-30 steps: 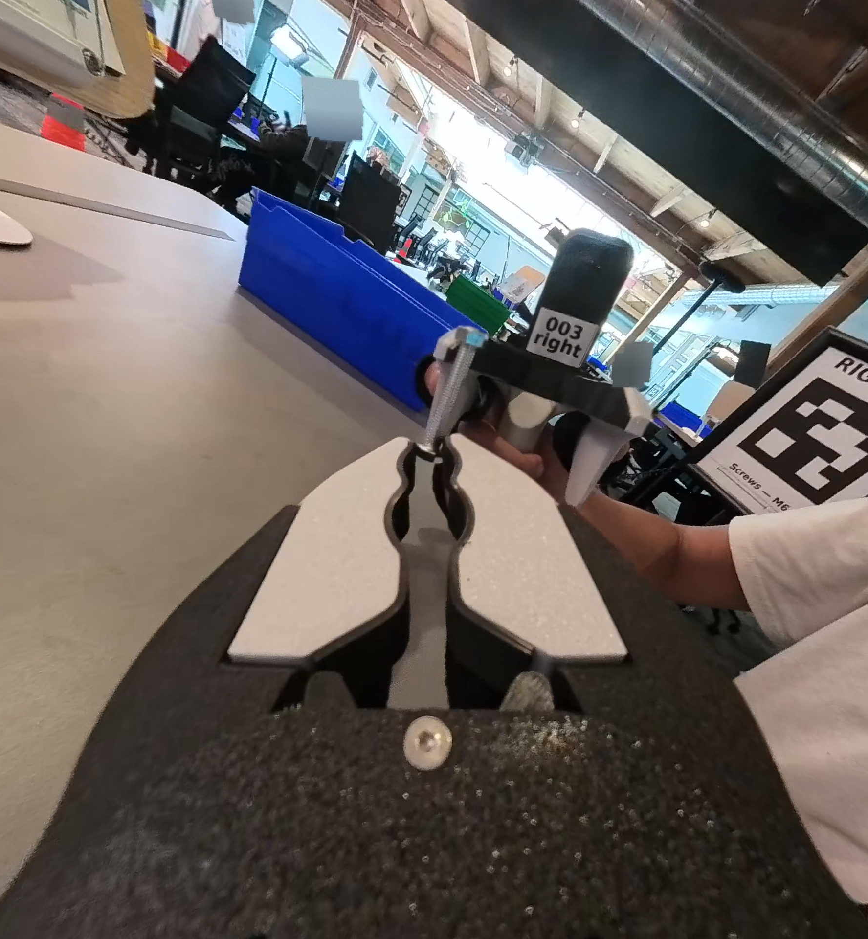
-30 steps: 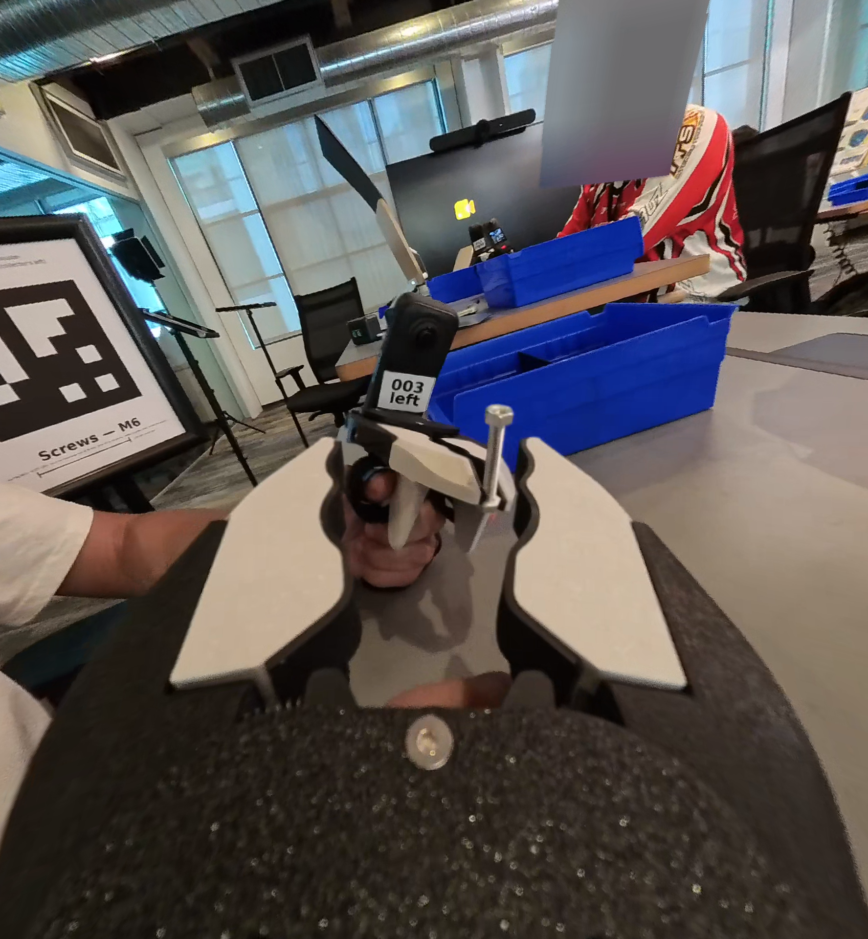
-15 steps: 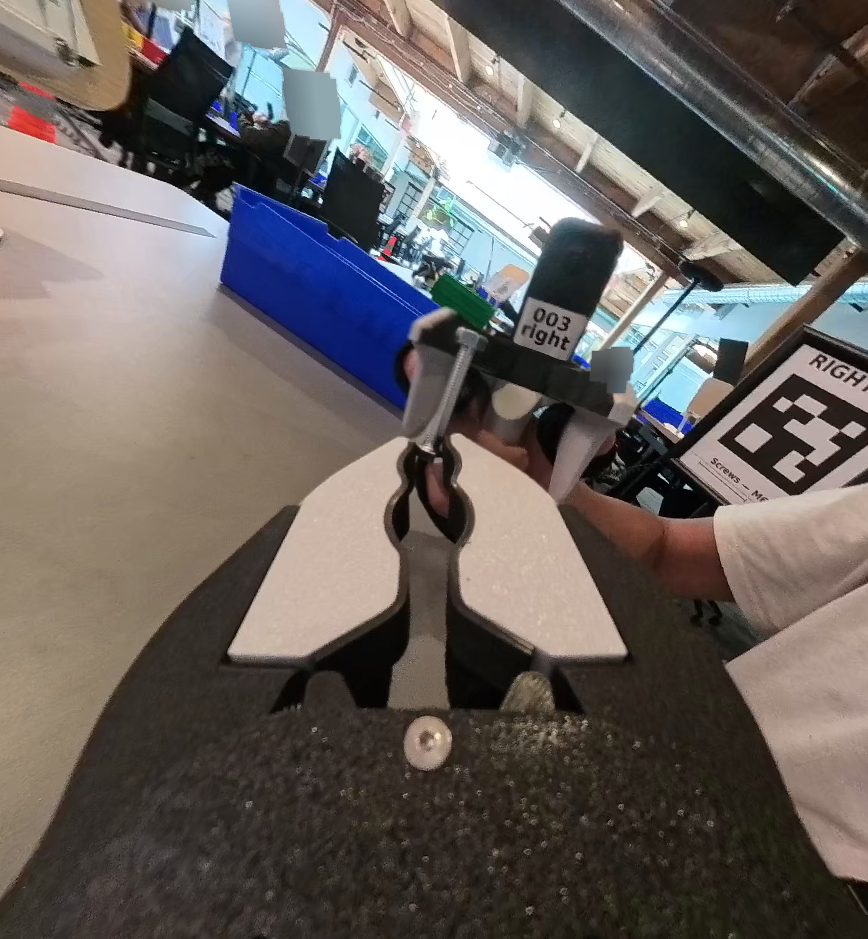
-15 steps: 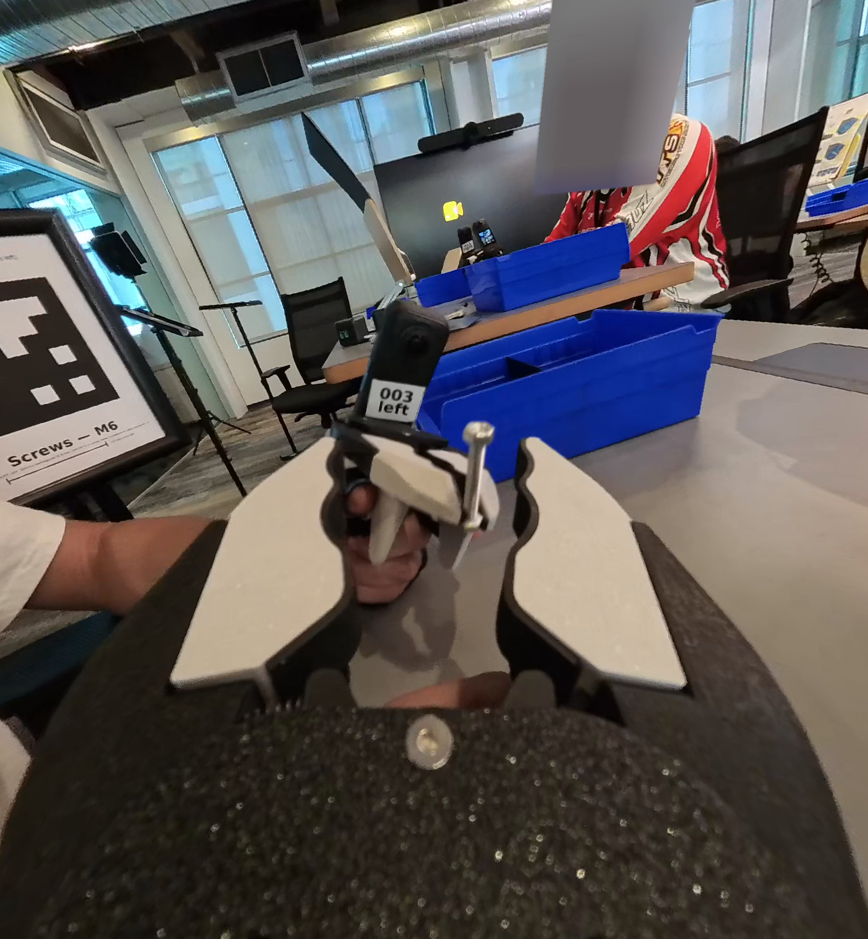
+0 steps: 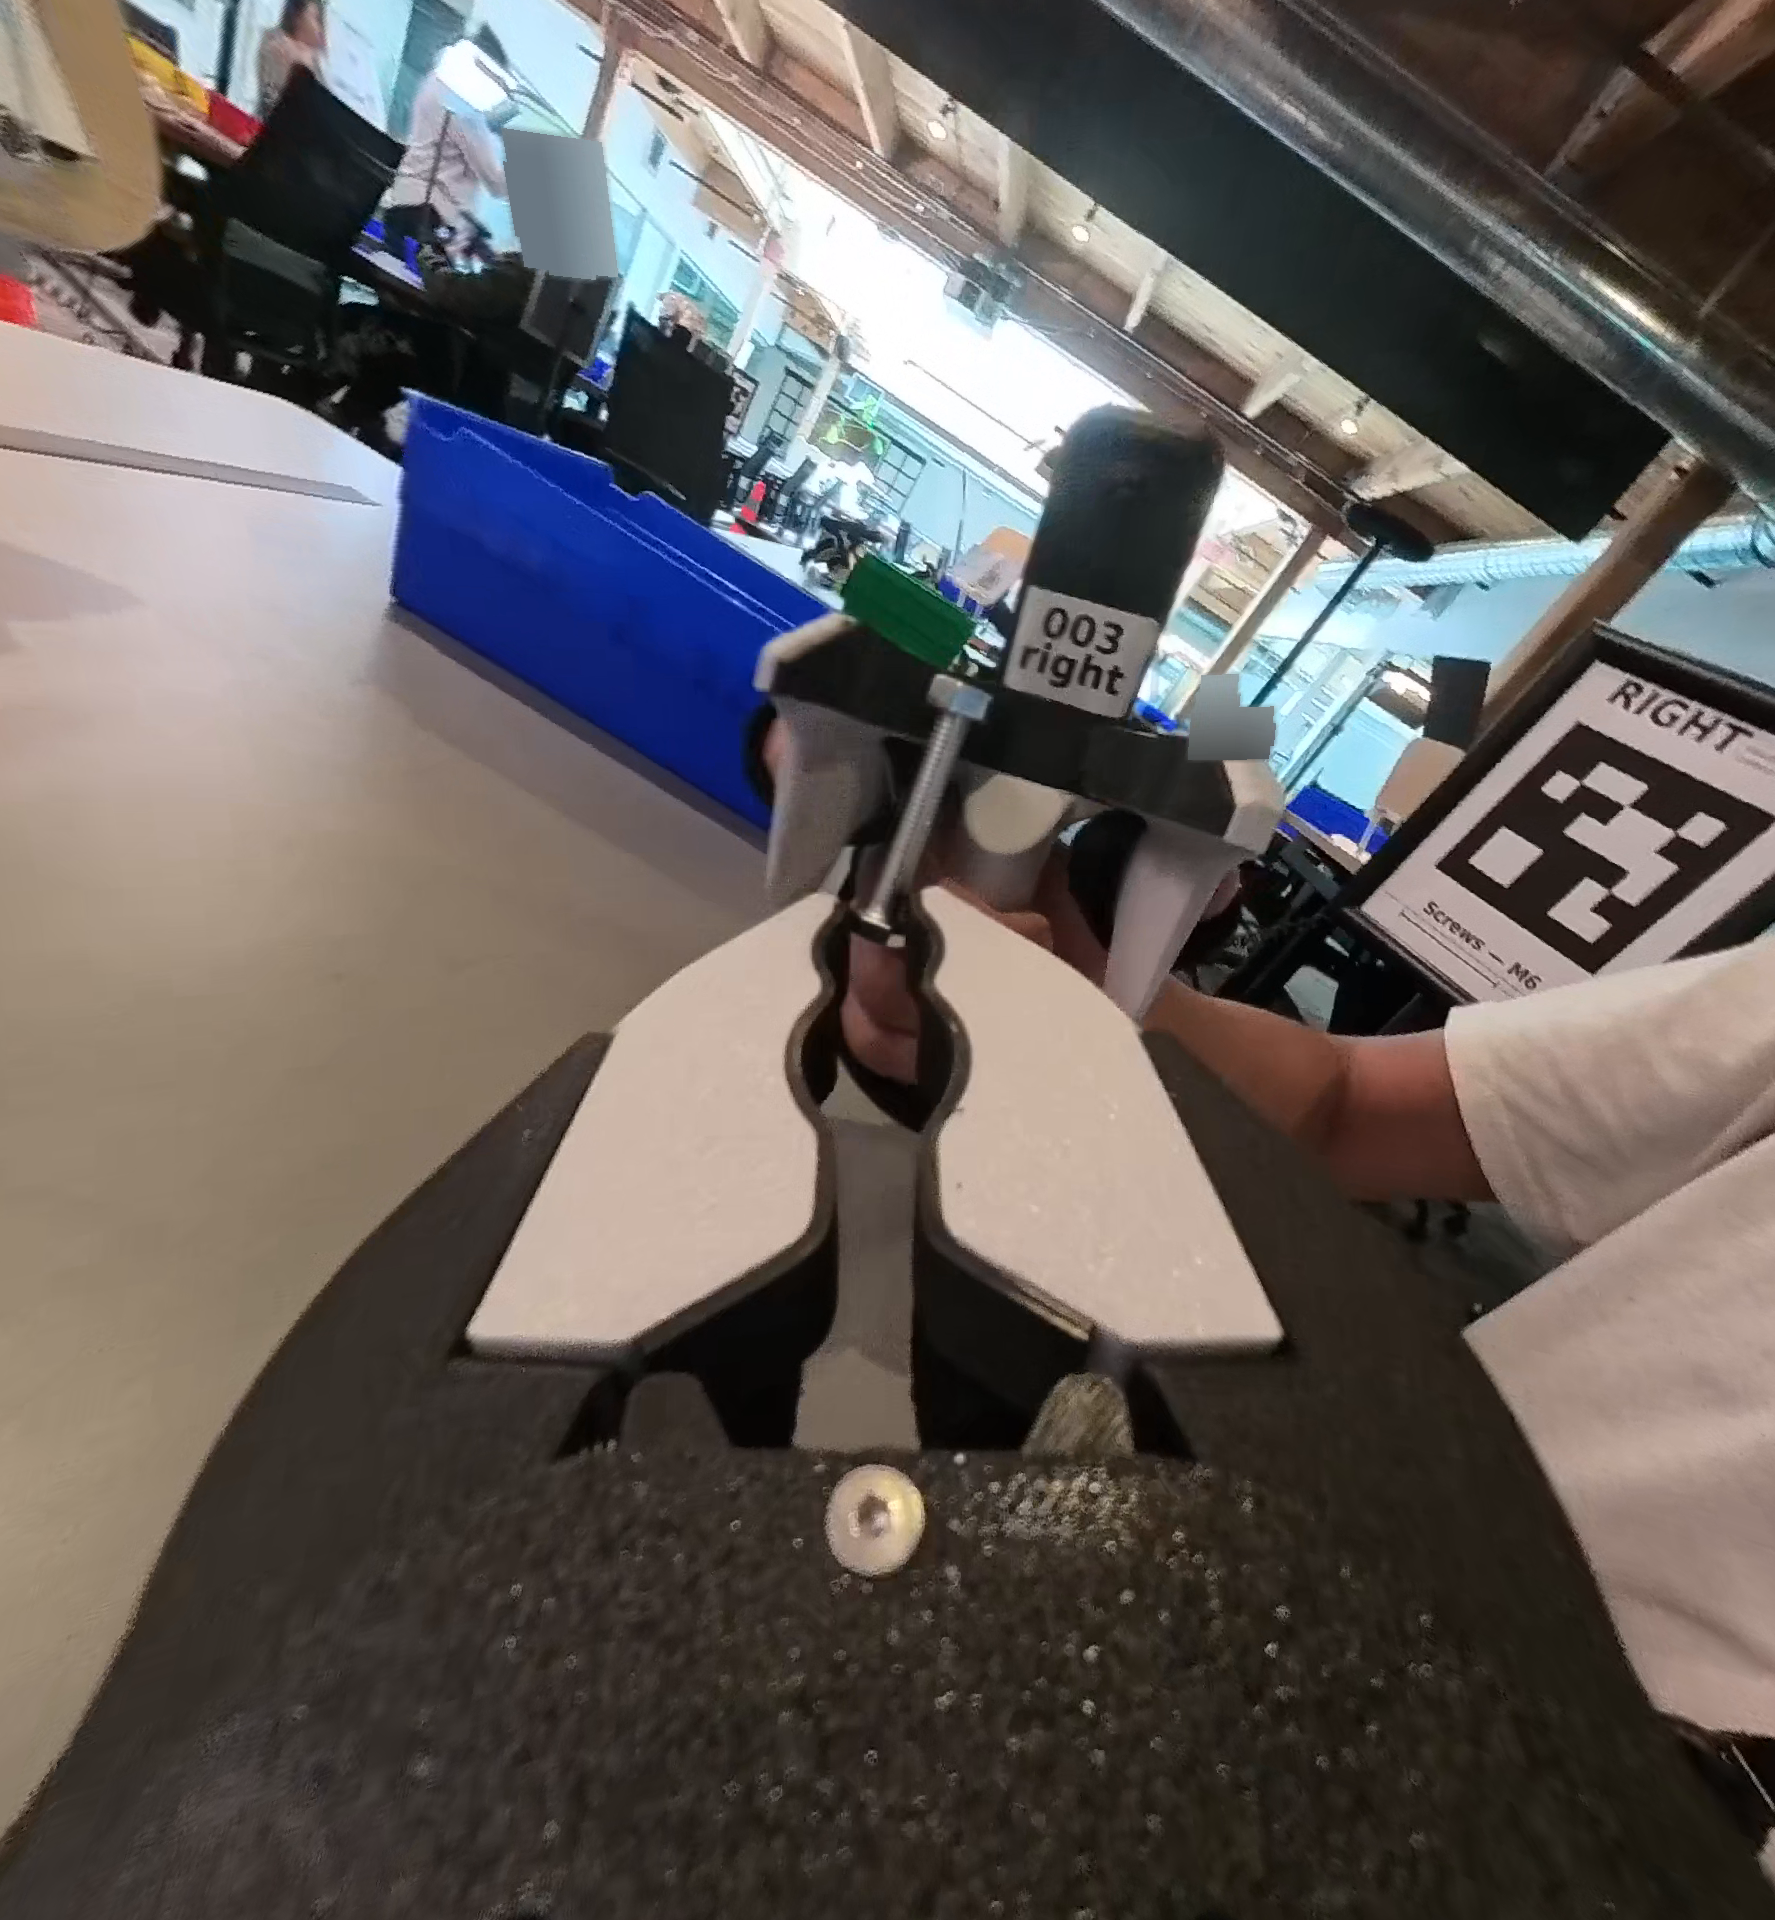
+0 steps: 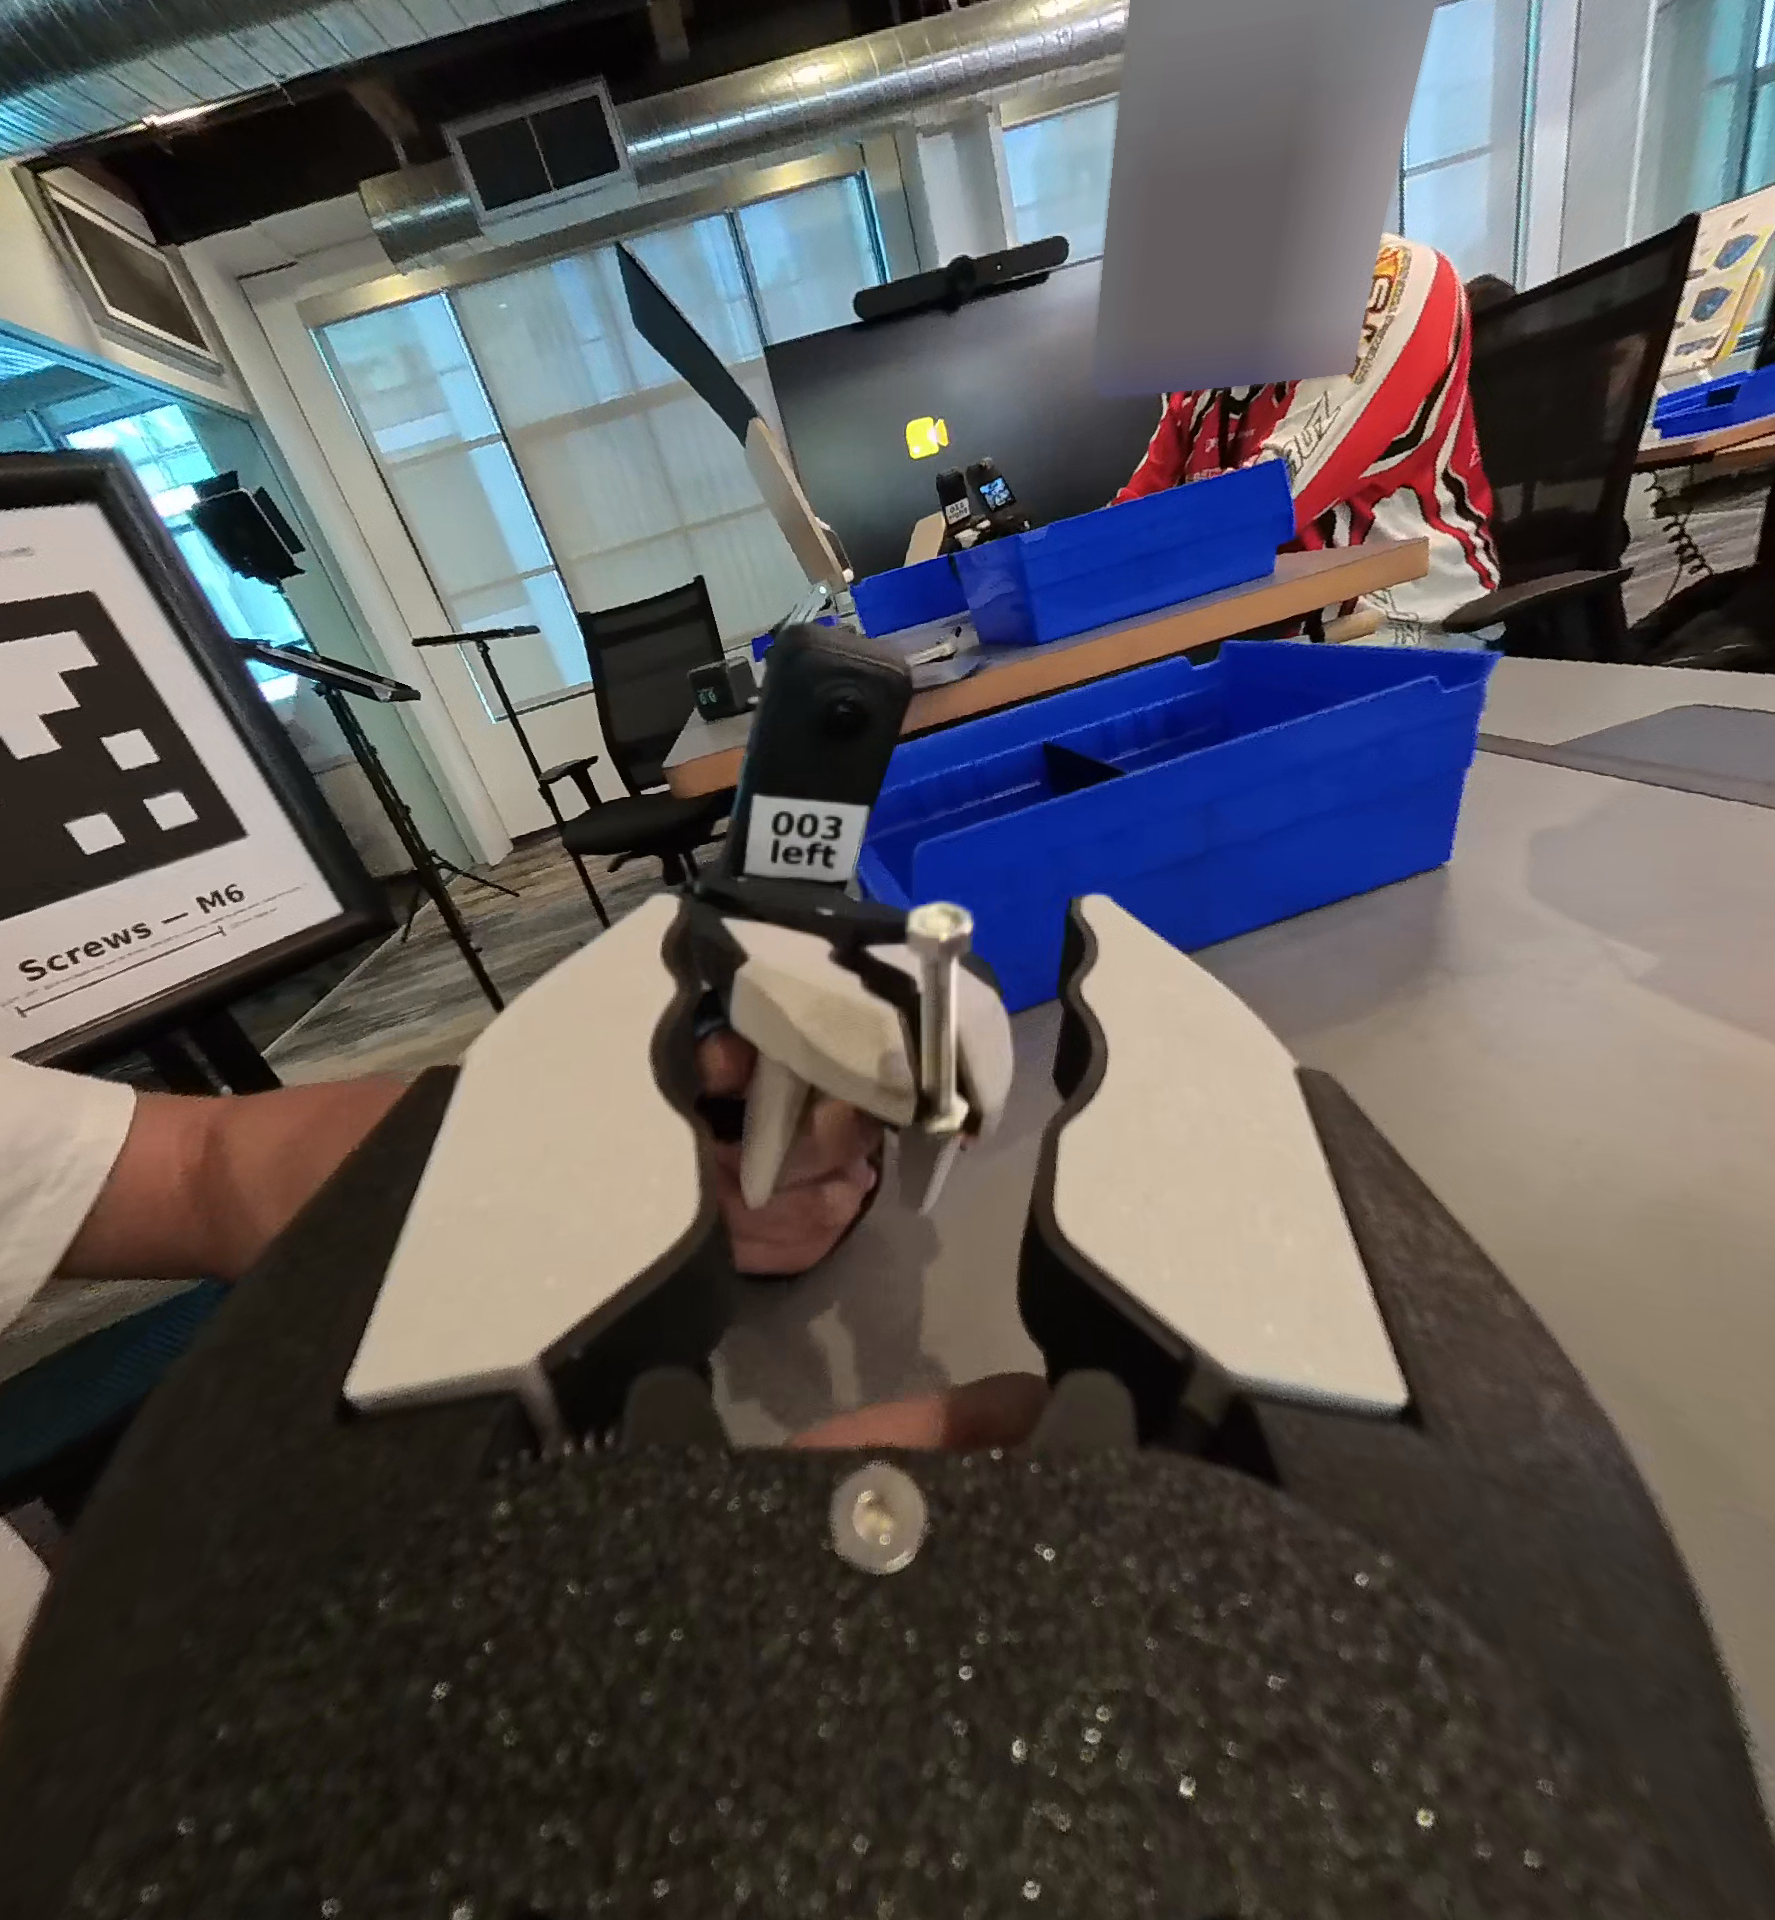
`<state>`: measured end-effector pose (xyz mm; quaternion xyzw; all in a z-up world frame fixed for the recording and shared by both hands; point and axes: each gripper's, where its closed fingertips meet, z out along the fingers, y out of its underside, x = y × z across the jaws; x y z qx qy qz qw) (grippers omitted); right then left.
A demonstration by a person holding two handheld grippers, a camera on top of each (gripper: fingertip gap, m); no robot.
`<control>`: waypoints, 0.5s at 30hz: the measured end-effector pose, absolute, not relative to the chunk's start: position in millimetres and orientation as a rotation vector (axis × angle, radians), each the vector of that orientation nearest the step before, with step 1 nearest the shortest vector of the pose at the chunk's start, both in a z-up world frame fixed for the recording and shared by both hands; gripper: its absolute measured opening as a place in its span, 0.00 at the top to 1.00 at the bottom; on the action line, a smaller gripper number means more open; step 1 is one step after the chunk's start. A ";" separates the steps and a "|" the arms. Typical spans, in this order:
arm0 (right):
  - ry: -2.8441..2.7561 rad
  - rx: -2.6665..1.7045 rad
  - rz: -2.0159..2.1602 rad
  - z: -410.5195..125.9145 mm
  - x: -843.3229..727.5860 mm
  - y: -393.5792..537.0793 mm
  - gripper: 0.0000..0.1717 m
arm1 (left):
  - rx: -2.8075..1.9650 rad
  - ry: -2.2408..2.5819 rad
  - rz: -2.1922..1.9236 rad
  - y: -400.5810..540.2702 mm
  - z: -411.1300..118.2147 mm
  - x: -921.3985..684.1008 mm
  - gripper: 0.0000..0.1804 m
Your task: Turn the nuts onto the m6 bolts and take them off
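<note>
Blue bin (image 6: pixel 1226 821) on grey table (image 6: pixel 1641 987), behind bolt (image 6: pixel 937 1013).

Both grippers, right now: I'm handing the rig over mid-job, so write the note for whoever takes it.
Left gripper: shut on the nut at the lower end of the bolt; the bolt stands nearly upright, head up, above the grey table.
Right gripper: open, holding nothing, facing the left one with the bolt in front of its gap.
Blue bin: on the table behind the grippers.
Done: the nut is on the bolt's thread, near the tip.
Left: probably close the right gripper on the bolt and turn; whether the nut is going on or coming off cannot be told.
</note>
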<state>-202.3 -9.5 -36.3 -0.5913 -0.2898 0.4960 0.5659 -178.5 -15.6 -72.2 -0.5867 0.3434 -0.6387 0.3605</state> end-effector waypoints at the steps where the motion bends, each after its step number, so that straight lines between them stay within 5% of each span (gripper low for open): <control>1: -0.689 -1.383 1.179 -34.5 -205.9 -10.7 0.62 | -1.506 0.905 -1.641 -18.5 -72.2 -176.3 0.95; 15: -0.691 -1.377 1.181 -33.9 -207.9 -10.9 0.62 | -1.525 0.886 -1.618 -13.2 -74.1 -177.7 0.95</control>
